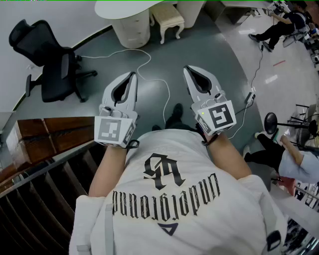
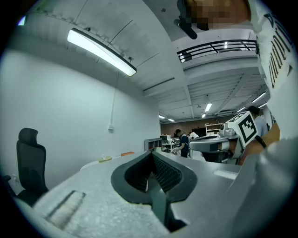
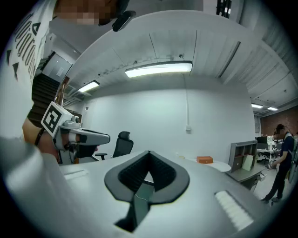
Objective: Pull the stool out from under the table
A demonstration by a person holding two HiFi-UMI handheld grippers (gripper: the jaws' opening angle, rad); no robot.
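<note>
Both closed and empty, the left hand-held gripper [image 1: 133,74] and right hand-held gripper [image 1: 187,68] hang well short of the table [image 1: 119,7], whose tucked stool [image 1: 168,17] likely needs approaching first.

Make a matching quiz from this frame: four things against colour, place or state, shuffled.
Things:
1. stool
2. chair
3. cable
4. left gripper

Descriptions:
A. black, far left
B. jaws shut, nothing in them
C. cream, at the table
D. white, lying on the floor

Pairs: 1-C, 2-A, 3-D, 4-B
</note>
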